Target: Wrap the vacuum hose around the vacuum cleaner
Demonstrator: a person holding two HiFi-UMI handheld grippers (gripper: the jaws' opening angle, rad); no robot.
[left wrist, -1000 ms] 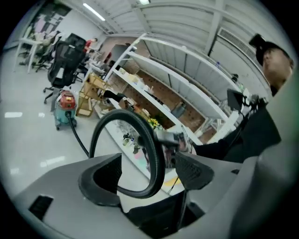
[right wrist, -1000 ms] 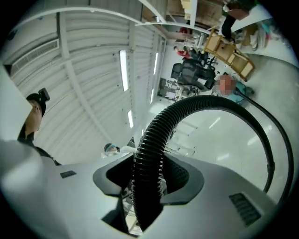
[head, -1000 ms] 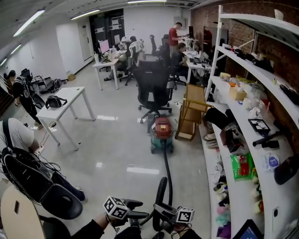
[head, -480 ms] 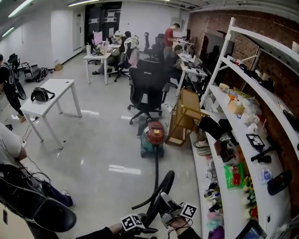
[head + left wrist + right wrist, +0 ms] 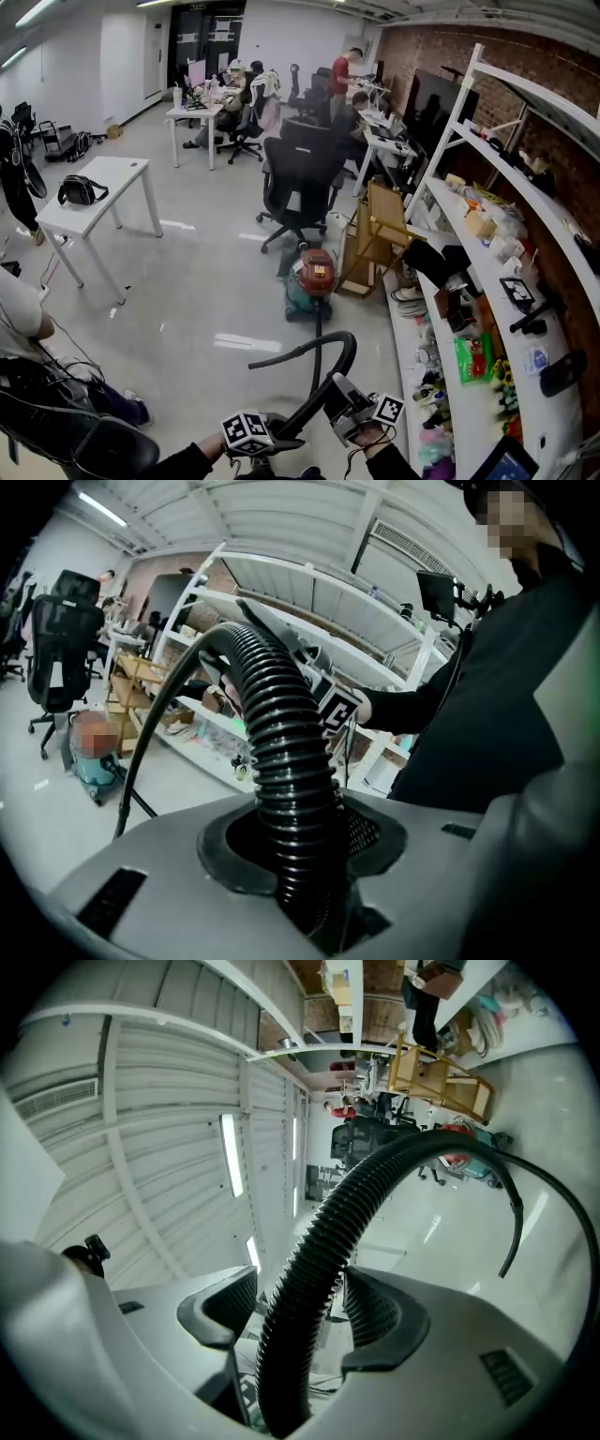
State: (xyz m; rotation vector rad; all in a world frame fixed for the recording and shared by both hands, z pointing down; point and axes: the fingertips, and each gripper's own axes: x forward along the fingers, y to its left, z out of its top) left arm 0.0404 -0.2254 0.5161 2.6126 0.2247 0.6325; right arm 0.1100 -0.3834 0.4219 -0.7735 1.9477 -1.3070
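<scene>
left gripper [image 5: 300, 846] fingers just closed, clamping black ribbed vacuum hose [image 5: 281, 752] | right gripper [image 5: 295, 1321] fingers just opened, loose around it | likely regrip toward far red-and-teal vacuum cleaner [image 5: 312, 281]

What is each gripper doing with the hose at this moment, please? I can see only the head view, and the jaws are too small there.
Observer: The left gripper has just been closing its jaws, and they are clamped on the hose.
Operator: Thank you. Is the right one gripping it as well?
Observer: No. The right gripper has just been opening its jaws; the hose runs between them, with a visible gap at one pad.
</scene>
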